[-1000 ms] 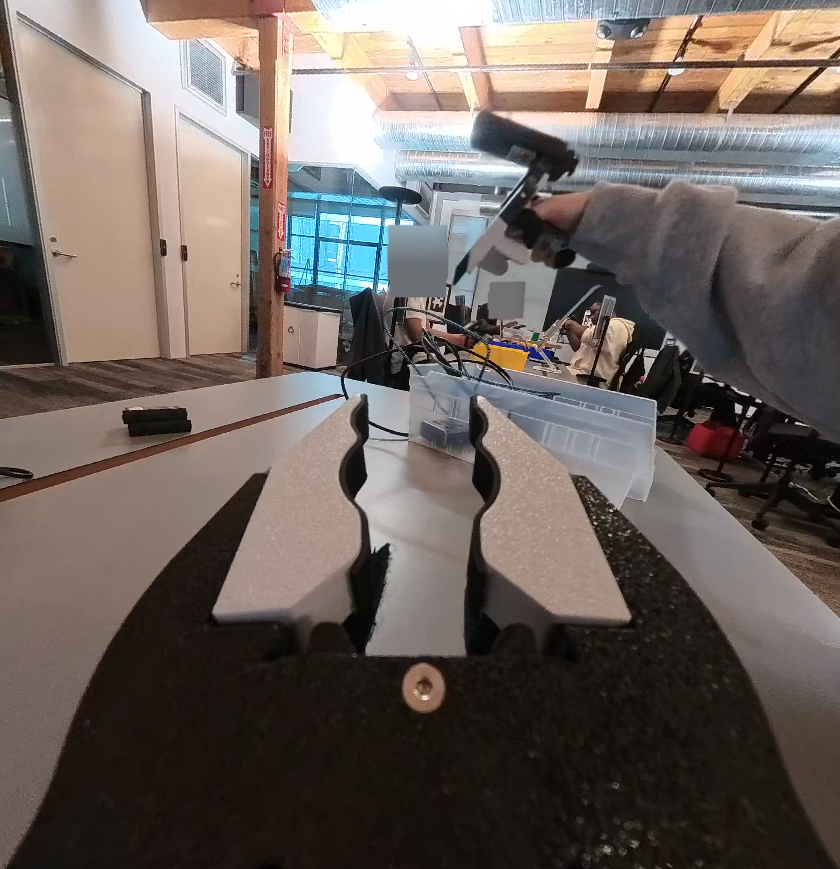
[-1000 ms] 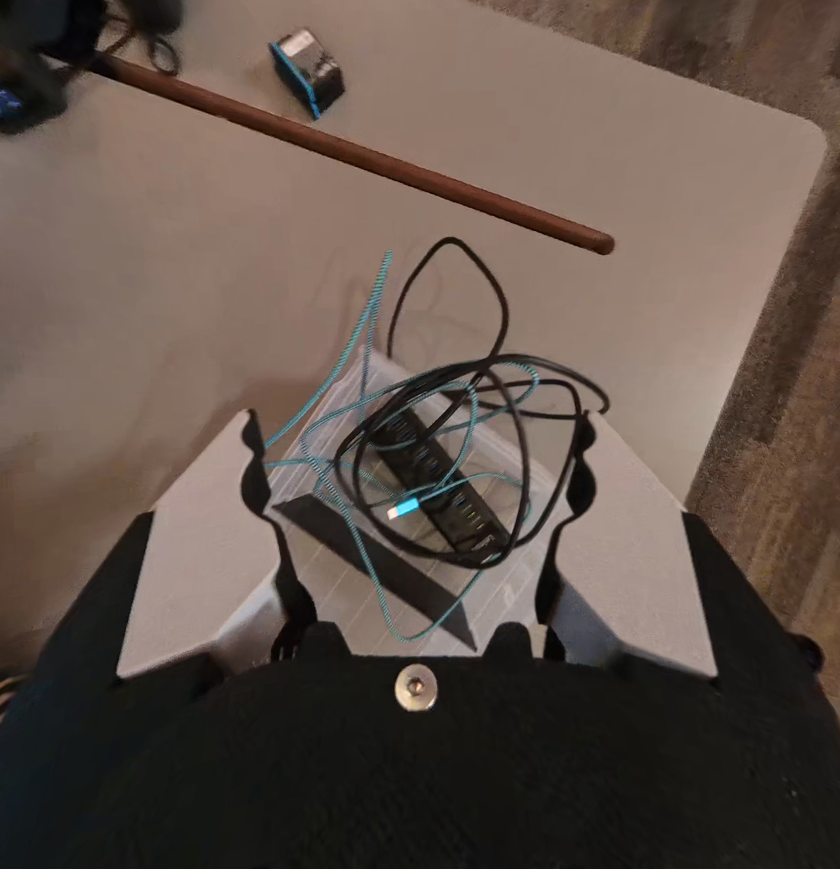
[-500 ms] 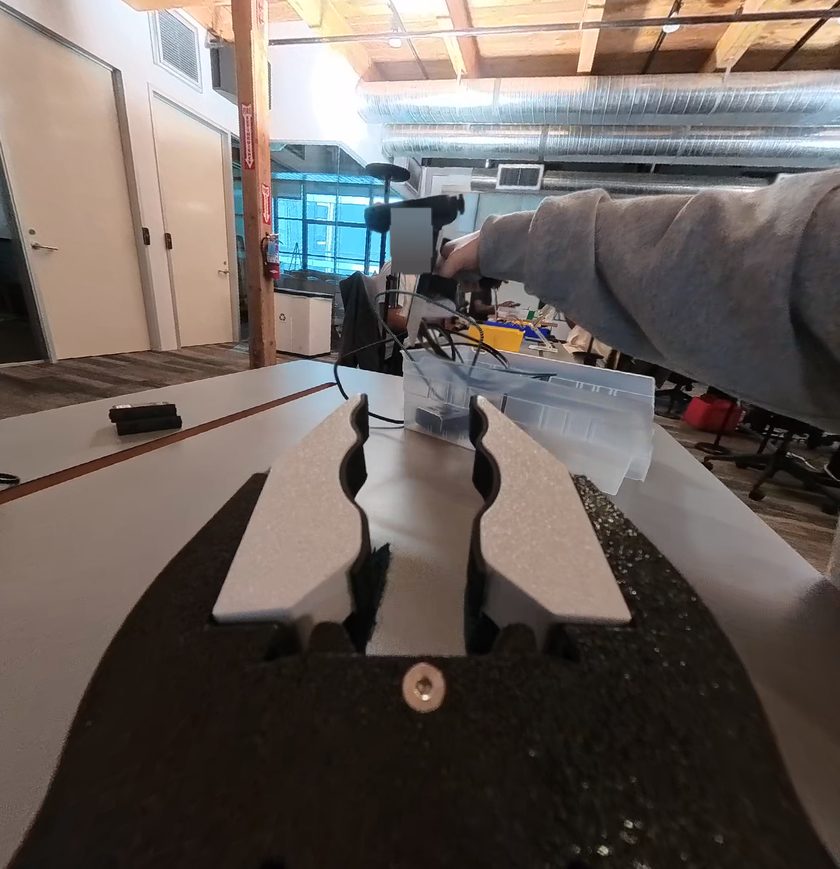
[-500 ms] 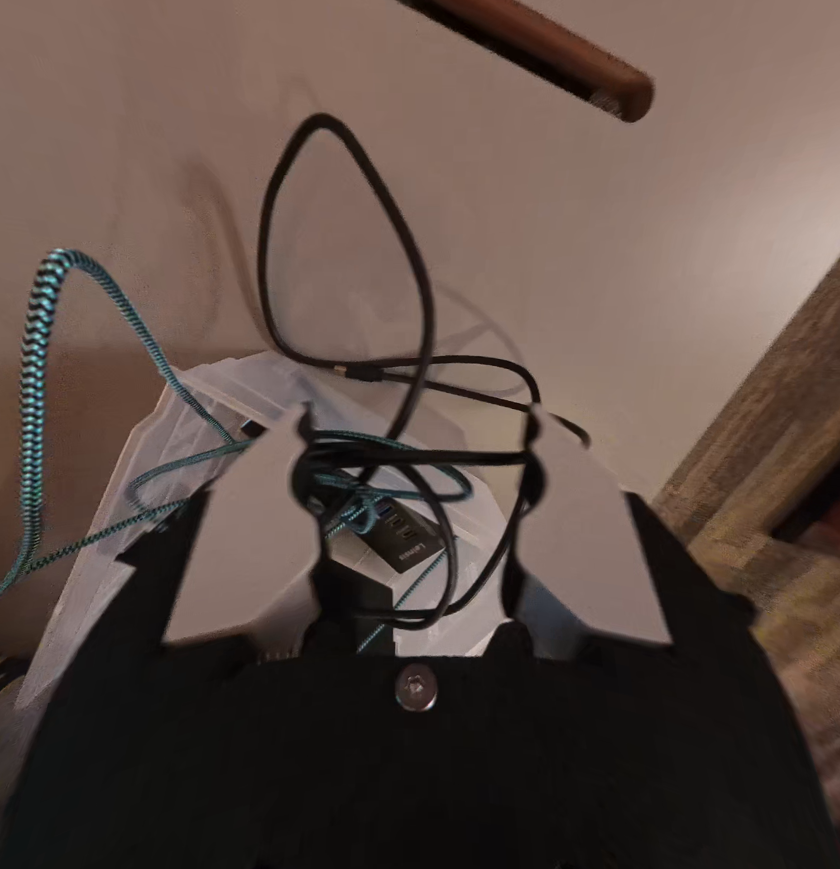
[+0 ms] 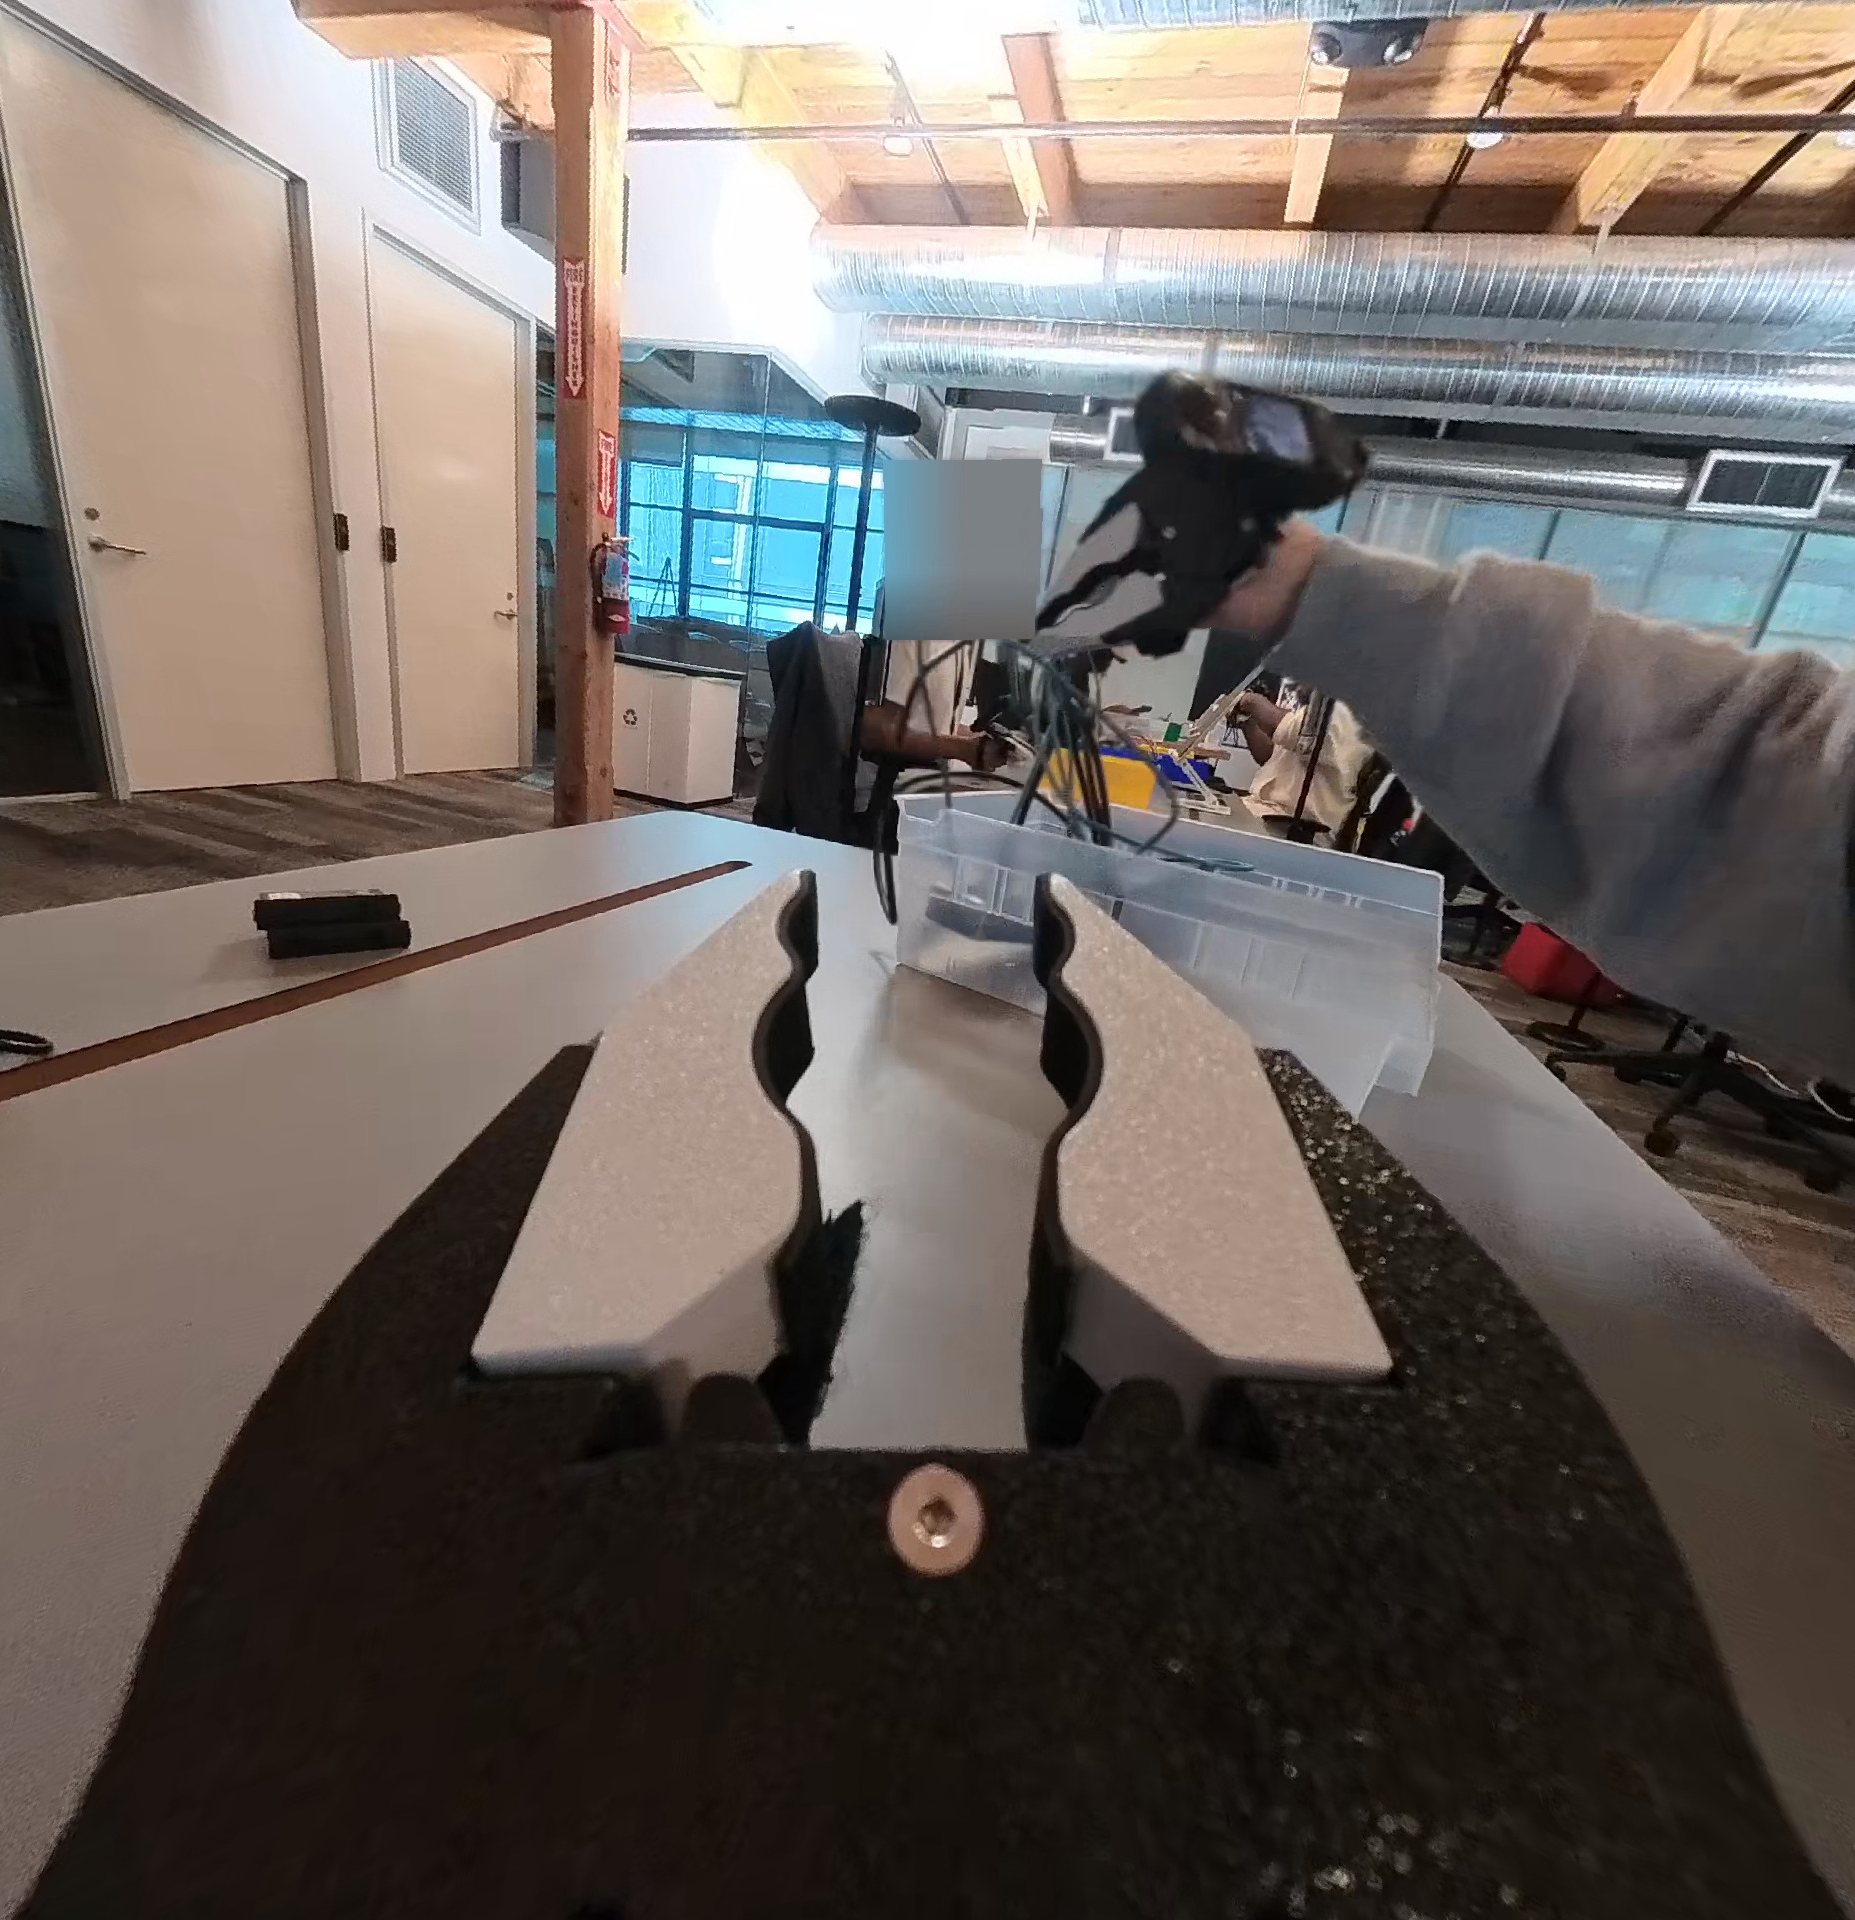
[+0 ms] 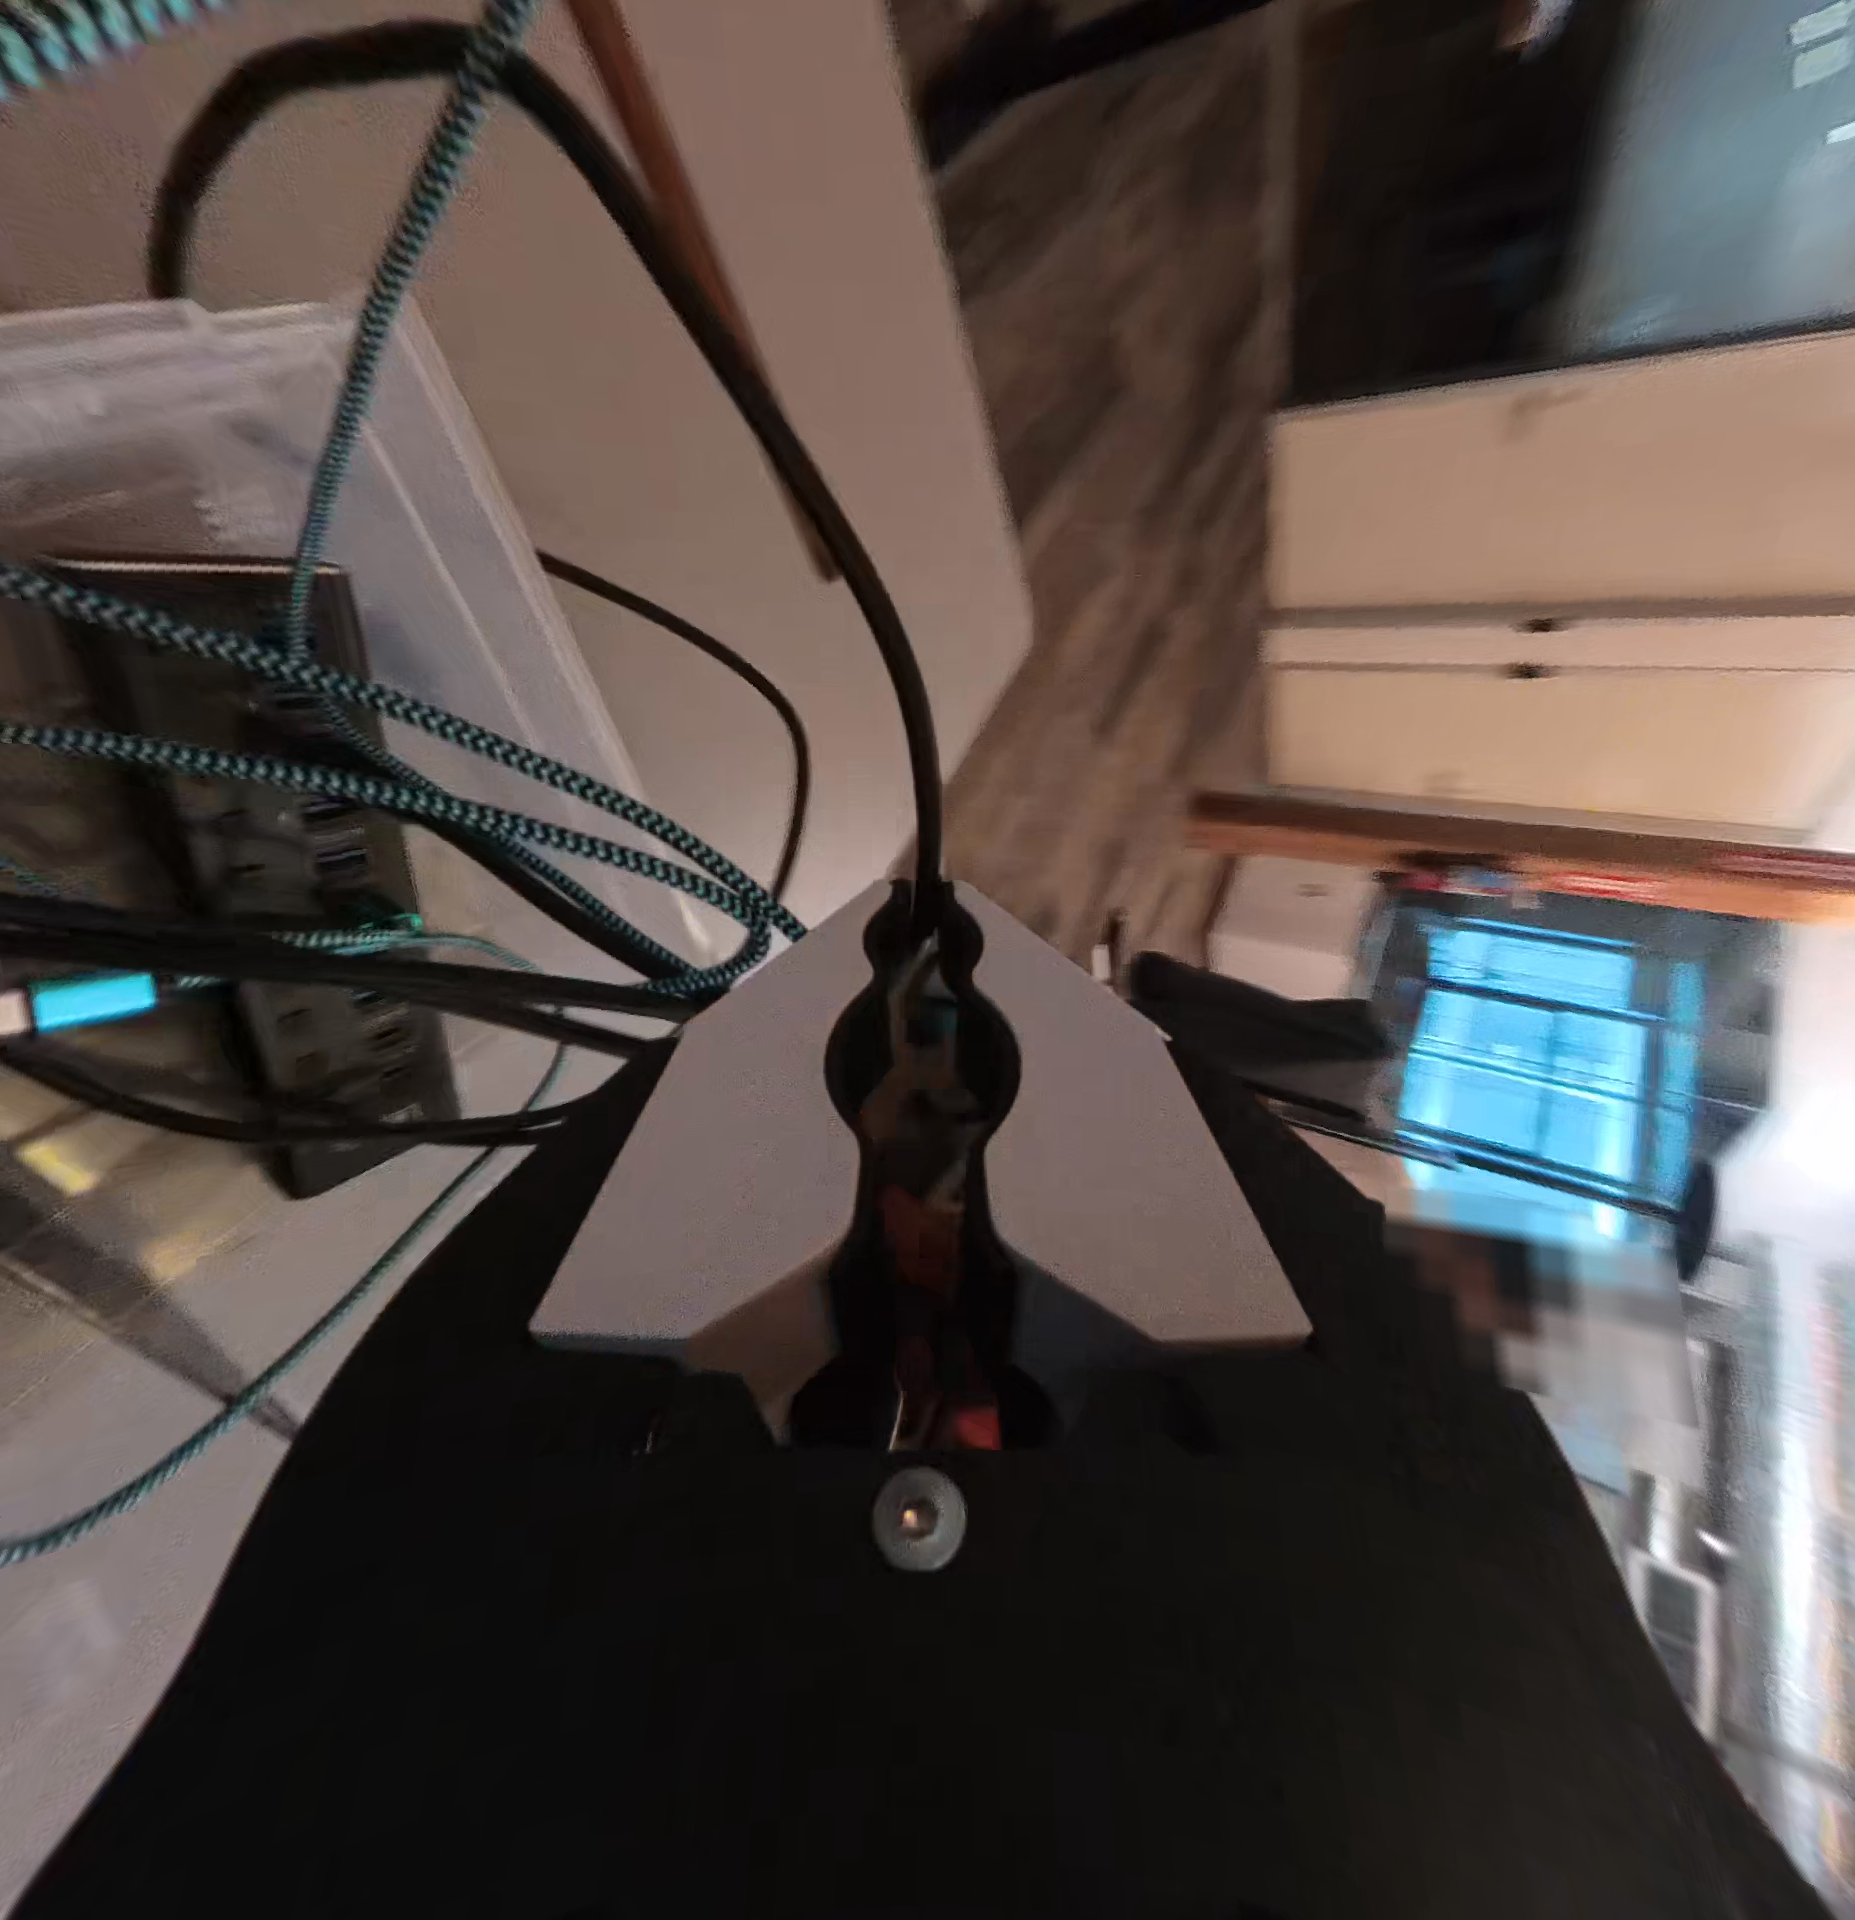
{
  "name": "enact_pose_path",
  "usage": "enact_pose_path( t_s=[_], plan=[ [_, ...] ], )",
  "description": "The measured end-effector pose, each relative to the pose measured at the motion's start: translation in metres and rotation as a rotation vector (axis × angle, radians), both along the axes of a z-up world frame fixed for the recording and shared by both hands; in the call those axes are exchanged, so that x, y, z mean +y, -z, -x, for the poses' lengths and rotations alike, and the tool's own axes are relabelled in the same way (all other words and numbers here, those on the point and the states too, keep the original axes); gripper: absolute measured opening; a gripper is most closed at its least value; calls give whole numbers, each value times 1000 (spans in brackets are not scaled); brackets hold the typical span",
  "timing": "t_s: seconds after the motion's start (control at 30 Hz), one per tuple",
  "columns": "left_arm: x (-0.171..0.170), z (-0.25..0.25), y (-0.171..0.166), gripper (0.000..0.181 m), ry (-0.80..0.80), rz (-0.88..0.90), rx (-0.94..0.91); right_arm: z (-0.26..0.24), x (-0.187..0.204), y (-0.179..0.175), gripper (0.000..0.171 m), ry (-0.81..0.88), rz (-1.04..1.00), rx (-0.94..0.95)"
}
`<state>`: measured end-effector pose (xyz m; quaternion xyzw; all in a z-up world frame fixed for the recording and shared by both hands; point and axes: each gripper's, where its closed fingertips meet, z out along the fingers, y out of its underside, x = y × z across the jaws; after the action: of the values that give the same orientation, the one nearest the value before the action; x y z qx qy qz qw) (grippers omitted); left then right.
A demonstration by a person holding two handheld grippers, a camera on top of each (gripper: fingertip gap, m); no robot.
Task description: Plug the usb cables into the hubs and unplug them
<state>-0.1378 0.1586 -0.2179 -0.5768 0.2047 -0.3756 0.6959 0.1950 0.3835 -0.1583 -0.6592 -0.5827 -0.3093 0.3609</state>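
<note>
My right gripper [image 6: 923, 896] is shut on a black USB cable [image 6: 798, 447] that runs up out of its fingertips. In the left wrist view it [image 5: 1099, 592] is held high above the clear plastic bin [image 5: 1266, 935], with cables [image 5: 1058, 727] hanging from it into the bin. A teal braided cable [image 6: 466, 748] loops beside its left finger, and a teal plug [image 6: 92, 1003] hangs loose. The black hub [image 6: 310, 883] lies in the bin. My left gripper [image 5: 923, 894] is open and empty, low over the table, in front of the bin.
Two stacked black blocks [image 5: 331, 923] lie on the grey table at the left, behind a brown strip [image 5: 383, 977]. The table's right edge [image 5: 1629, 1174] drops to the floor, where office chairs [image 5: 1712, 1070] stand. People sit at desks beyond the bin. Spacing between my two grippers at the tips: around 40 centimeters.
My right gripper came down wide open over the cable tangle in the bin, shut on the black cable and rose, turning sideways. My left gripper has stayed open in place.
</note>
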Motion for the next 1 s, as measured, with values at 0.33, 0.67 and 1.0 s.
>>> enact_pose_path(
  t_s=[0.33, 0.67, 1.0],
  plan=[
    [0, 0, -1, 38, 3, 2, -15, 18, -14, -30, 1, -1, -113, 443],
    [0, -1, -1, 38, 9, 4, -12, 30, 18, -34, 1, 52, -174, 660],
    [1, 0, 0, 38, 12, 12, -22, -23, -7, -69, 1, 58, -343, 950]
  ],
)
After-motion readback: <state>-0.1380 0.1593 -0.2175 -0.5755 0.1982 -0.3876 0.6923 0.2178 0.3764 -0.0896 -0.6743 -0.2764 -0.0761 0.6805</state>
